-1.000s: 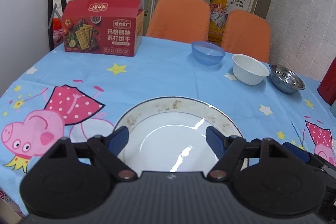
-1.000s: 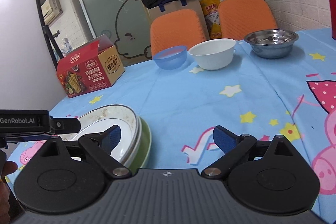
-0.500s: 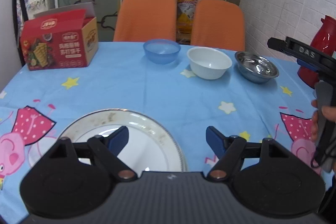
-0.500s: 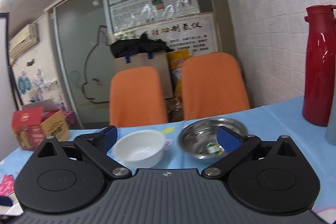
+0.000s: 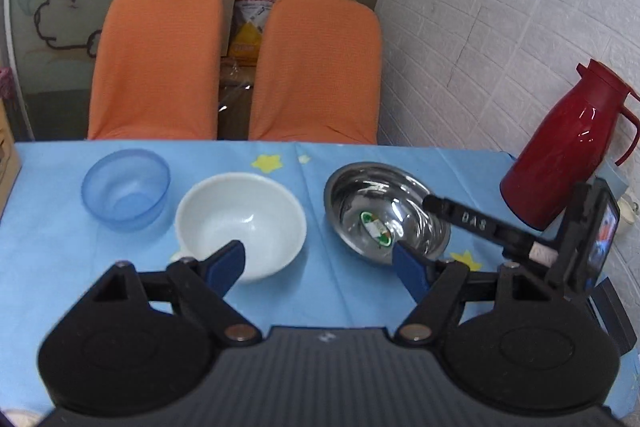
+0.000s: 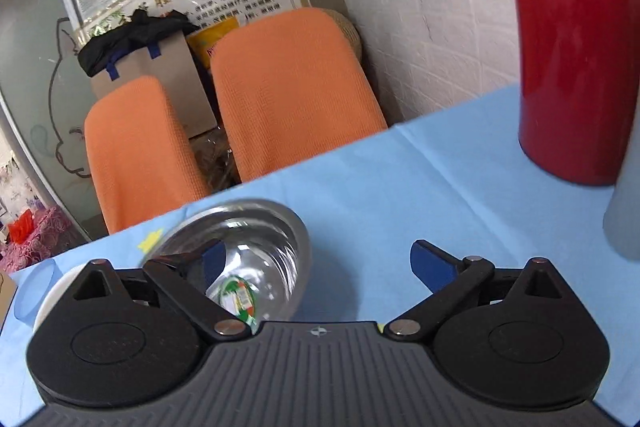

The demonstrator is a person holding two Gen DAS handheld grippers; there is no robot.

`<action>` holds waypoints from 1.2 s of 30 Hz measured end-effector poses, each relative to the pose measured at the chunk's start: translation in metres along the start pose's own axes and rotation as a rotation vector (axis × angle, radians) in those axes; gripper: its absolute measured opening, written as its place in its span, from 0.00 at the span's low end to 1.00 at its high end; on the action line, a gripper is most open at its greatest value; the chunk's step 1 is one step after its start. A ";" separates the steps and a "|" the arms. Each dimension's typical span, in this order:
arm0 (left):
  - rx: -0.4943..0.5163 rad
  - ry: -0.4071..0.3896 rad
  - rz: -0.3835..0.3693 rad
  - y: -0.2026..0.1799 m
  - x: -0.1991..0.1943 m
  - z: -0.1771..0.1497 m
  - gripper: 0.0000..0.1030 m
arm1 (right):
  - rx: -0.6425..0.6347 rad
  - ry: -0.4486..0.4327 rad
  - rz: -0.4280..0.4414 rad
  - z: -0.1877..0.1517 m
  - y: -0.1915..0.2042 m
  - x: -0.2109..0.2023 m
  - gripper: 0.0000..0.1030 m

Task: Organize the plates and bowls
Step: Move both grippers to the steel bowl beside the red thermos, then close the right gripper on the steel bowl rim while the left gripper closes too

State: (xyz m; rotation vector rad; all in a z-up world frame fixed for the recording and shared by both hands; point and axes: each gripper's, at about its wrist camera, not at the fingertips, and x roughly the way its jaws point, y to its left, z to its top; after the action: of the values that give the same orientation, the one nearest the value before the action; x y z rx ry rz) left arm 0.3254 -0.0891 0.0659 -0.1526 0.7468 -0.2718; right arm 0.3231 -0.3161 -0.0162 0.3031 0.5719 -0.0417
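Note:
In the left wrist view three bowls stand in a row near the table's far edge: a blue plastic bowl (image 5: 125, 189), a white bowl (image 5: 240, 223) and a steel bowl (image 5: 386, 211) with a sticker inside. My left gripper (image 5: 320, 265) is open and empty, its left fingertip over the white bowl's near rim. My right gripper (image 6: 318, 261) is open, its left fingertip inside the steel bowl (image 6: 248, 251) and the bowl's right rim between the fingers. The right gripper's body also shows in the left wrist view (image 5: 520, 239), just right of the steel bowl.
A red thermos (image 5: 568, 147) stands at the right by the white brick wall, close to my right gripper (image 6: 576, 43). A grey cylinder (image 6: 626, 215) stands beside it. Two orange chairs (image 5: 236, 67) are behind the table. The blue cloth (image 5: 320, 291) covers the table.
Both grippers have moved forward and right, away from the stacked plates, to the row of bowls. The right gripper has come down over the steel bowl's rim.

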 end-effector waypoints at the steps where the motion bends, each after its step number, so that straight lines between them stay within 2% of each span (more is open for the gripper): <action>1: 0.002 0.008 -0.005 -0.004 0.013 0.007 0.73 | 0.001 0.007 -0.002 -0.004 -0.001 0.000 1.00; 5: 0.063 0.063 -0.052 -0.023 0.073 0.035 0.73 | -0.008 0.020 0.004 -0.014 0.002 0.000 1.00; 8: 0.132 0.094 -0.031 -0.034 0.112 0.044 0.73 | -0.029 0.008 0.005 -0.015 0.004 0.003 1.00; 11: 0.135 0.129 -0.006 -0.031 0.144 0.051 0.72 | -0.036 0.005 -0.009 -0.014 0.003 0.009 1.00; 17: 0.113 0.173 -0.022 -0.019 0.173 0.056 0.72 | -0.053 0.018 -0.001 -0.012 0.008 0.017 1.00; 26: 0.194 0.223 0.019 -0.031 0.199 0.050 0.70 | -0.127 0.017 -0.014 -0.013 0.019 0.023 1.00; 27: 0.202 0.221 0.027 -0.031 0.199 0.049 0.67 | -0.137 0.014 -0.021 -0.012 0.019 0.023 1.00; 28: 0.211 0.220 0.030 -0.031 0.200 0.049 0.57 | -0.143 0.011 -0.029 -0.012 0.019 0.023 1.00; 29: 0.216 0.222 0.028 -0.031 0.200 0.048 0.55 | -0.145 0.009 -0.034 -0.011 0.019 0.023 0.80; 31: 0.233 0.212 0.033 -0.033 0.198 0.049 0.50 | -0.146 0.016 -0.022 -0.010 0.018 0.024 0.65; 32: 0.245 0.212 0.030 -0.034 0.197 0.049 0.47 | -0.158 0.020 -0.023 -0.010 0.019 0.024 0.59; 34: 0.254 0.212 0.040 -0.036 0.196 0.049 0.47 | -0.160 0.022 -0.020 -0.010 0.019 0.024 0.51; 36: 0.251 0.213 0.046 -0.037 0.199 0.048 0.47 | -0.131 0.025 0.000 -0.008 0.016 0.024 0.50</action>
State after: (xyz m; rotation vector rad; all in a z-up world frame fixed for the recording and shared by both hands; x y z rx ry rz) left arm 0.4908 -0.1811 -0.0194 0.1331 0.9184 -0.3389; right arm 0.3410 -0.2971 -0.0310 0.1765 0.5969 -0.0007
